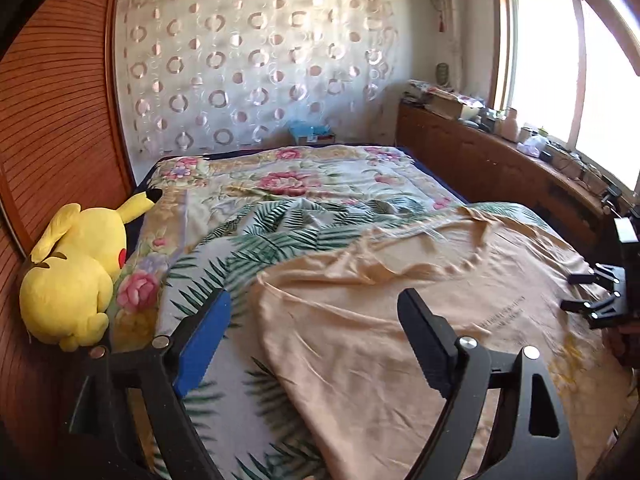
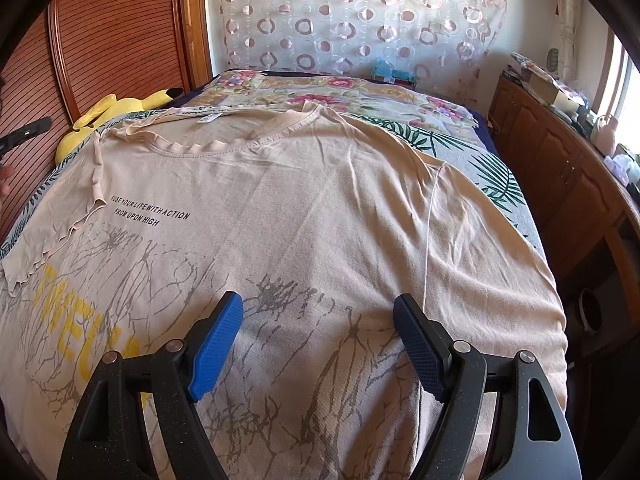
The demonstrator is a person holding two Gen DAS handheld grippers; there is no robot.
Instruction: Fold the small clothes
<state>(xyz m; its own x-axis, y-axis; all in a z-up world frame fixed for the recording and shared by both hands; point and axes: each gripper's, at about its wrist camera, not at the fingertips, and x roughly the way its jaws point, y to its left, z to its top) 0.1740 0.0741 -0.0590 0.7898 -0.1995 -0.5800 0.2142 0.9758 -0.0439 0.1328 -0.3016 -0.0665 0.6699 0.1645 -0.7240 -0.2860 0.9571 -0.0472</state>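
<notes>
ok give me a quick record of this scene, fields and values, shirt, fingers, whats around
shirt: beige t-shirt spread flat on the bed, print up, one sleeve folded in over the chest
bed cover: palm-leaf sheet over a floral quilt
left gripper: fingers open, nothing between them, above the shirt's edge
right gripper: fingers open, empty, over the print
beside bed: yellow plush toy by the wooden headboard

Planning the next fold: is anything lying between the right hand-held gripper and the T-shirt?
Nothing visible. The right hand-held gripper hangs open directly over the T-shirt, with only bare fabric beneath and between its fingers.
</notes>
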